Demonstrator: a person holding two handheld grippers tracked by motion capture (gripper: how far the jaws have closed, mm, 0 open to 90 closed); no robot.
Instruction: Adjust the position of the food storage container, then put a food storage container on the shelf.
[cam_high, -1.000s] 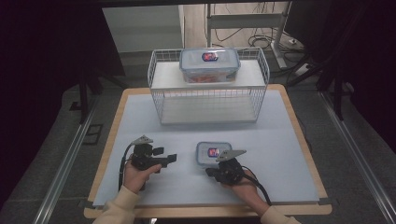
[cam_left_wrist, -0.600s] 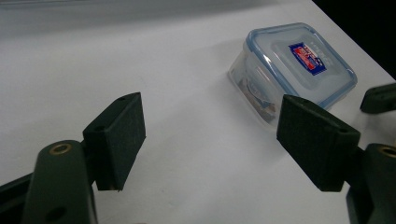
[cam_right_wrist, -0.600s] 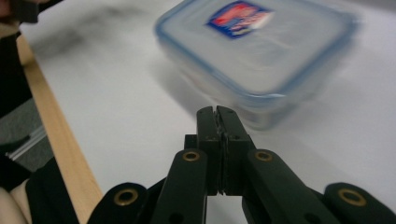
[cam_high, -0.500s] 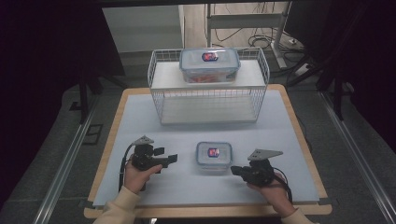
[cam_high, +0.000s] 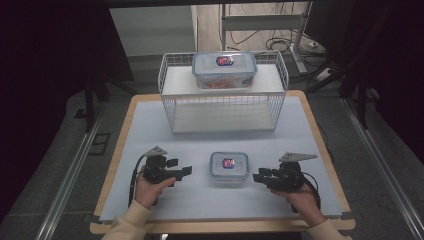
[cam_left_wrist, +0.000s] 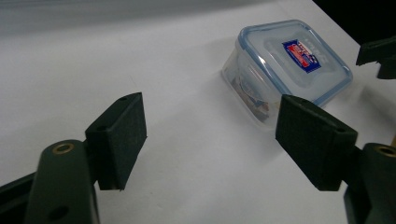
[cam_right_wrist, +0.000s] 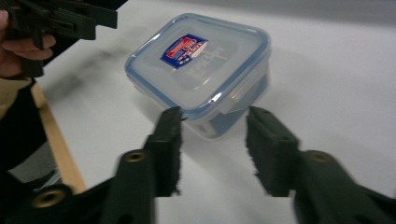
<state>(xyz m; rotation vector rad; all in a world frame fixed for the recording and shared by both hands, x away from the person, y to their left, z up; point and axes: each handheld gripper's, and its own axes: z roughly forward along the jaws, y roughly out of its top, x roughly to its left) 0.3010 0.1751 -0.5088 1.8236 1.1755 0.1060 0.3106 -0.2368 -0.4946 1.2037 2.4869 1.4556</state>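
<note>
Between my two grippers, on the pale table mat (cam_high: 150, 130) near my edge, sits the small lidded container (cam_high: 229, 166), flat on its base with the blue-rimmed lid clipped on and the red-and-blue label facing up. My right gripper (cam_high: 256, 177) lies just beside its right side, apart from it; in the right gripper view its jaws have just been opening and now stand about half apart with nothing between them, their tips aimed at the near corner of the box. My left gripper (cam_high: 188, 170) hovers near the left side with its jaws spread wide and empty, the box lying ahead and off to one side. I judge the step in hand to be taking hold of this box, likely for the white wire rack (cam_high: 224, 102) at the far side, where a larger container (cam_high: 224, 69) already rests on the top shelf. To do it well, I should open my right jaws wider than the wall, come in square to a flat side rather than the rounded corner, keep the pads low beneath the lid's lip, and close gently so the smooth plastic does not skid across the mat.
</note>
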